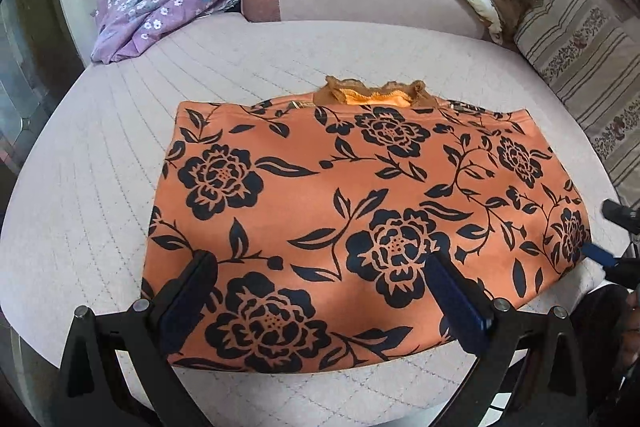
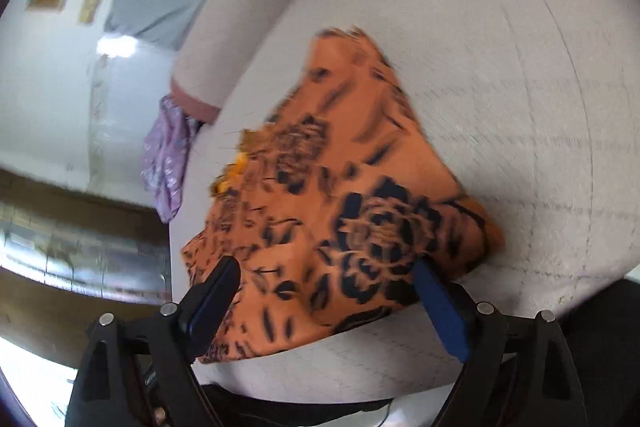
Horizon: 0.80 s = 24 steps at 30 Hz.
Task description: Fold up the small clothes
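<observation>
Flat on the bed (image 1: 100,147), orange floral garment (image 1: 360,195) lies crosswise, lace edge away.

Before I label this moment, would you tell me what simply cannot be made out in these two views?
- Right wrist view: the orange floral garment is smeared by motion blur, so its folds and edges are unclear.
- Left wrist view: the right gripper is cut off by the frame edge; whether it touches the garment is unclear.
- Left wrist view: the garment's near hem hides behind the left gripper.
- Neither view shows what lies under the garment.
</observation>
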Each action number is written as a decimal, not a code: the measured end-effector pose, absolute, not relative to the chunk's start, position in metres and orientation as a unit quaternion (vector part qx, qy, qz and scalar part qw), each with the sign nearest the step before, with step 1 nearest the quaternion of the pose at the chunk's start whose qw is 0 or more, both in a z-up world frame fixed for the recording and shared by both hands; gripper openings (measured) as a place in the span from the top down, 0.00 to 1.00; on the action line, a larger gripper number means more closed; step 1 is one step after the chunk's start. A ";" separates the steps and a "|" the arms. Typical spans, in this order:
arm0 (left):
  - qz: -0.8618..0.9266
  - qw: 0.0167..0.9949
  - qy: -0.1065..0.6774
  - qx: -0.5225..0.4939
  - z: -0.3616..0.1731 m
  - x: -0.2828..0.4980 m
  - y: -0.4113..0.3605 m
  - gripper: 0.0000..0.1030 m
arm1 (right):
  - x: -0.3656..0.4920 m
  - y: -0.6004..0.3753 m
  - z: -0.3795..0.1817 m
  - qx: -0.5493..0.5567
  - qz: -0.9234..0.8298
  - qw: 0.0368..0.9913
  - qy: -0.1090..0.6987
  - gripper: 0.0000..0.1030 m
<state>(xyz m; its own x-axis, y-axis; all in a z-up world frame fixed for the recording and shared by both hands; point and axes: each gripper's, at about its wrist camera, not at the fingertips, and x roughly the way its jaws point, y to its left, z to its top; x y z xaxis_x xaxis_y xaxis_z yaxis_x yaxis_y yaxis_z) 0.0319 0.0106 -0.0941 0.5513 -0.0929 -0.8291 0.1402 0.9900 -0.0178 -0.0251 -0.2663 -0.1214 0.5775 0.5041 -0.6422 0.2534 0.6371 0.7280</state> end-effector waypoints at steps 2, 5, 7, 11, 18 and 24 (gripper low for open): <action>-0.064 0.879 0.473 0.014 -0.094 0.033 0.012 0.00 | -0.025 -0.260 -0.112 0.405 0.098 0.795 0.442 0.10; -0.065 0.879 0.472 0.016 -0.092 0.033 0.011 0.00 | -0.020 -0.265 -0.131 0.415 0.093 0.783 0.455 0.10; -0.067 0.882 0.466 0.024 -0.090 0.030 0.011 0.00 | -0.025 -0.277 -0.146 0.439 0.054 0.767 0.465 0.10; -0.061 0.880 0.470 0.016 -0.091 0.034 0.014 0.00 | -0.029 -0.276 -0.125 0.427 0.062 0.786 0.443 0.10; -0.058 0.881 0.469 0.012 -0.095 0.035 0.014 0.00 | -0.054 -0.271 -0.139 0.450 0.049 0.766 0.456 0.10; -0.057 0.876 0.479 0.005 -0.107 0.039 0.011 0.00 | -0.054 -0.272 -0.158 0.468 0.016 0.755 0.459 0.08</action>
